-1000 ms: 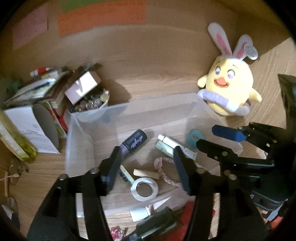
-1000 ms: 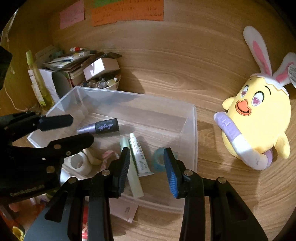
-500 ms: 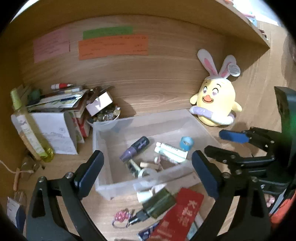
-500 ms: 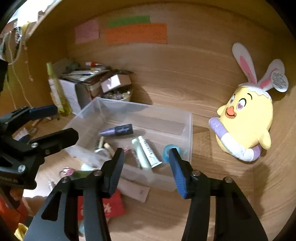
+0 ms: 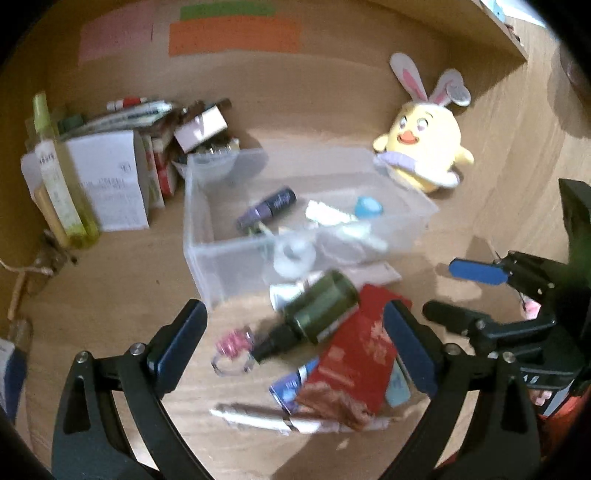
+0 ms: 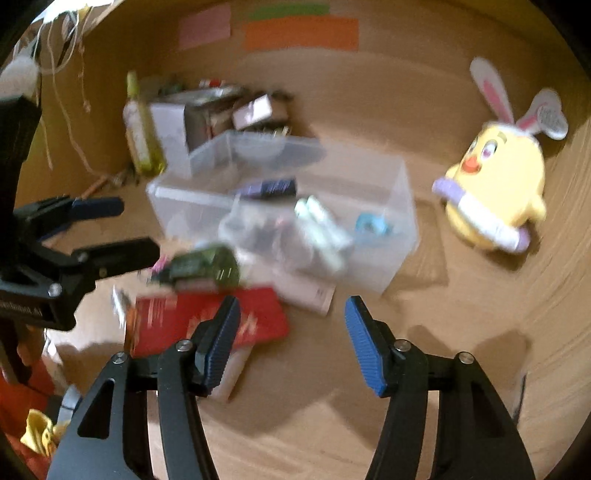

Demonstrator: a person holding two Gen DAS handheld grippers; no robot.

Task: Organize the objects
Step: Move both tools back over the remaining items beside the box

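Several small items are already gathered in the clear bin [image 5: 229,254]; a green bottle [image 5: 317,314] and red packet [image 5: 354,354] lie in front of it. The left gripper [image 5: 295,354] is spread wide, empty; the right gripper [image 6: 291,343] is opening, empty.

A home desk nook: plush chick [image 5: 424,147], sticky notes [image 5: 232,35], cosmetics clutter

Desk [image 5: 110,295] and back panel: matt wood grain. Storage bin [image 5: 229,258] of clear, frosted-looking plastic; dark green bottle [image 5: 321,306] glossy, red packet [image 5: 358,354] smooth printed paper or card. Chick toy [image 5: 424,147] soft plush cloth; blue gripper pads [image 6: 364,343] finely ribbed, on matt black plastic arms.
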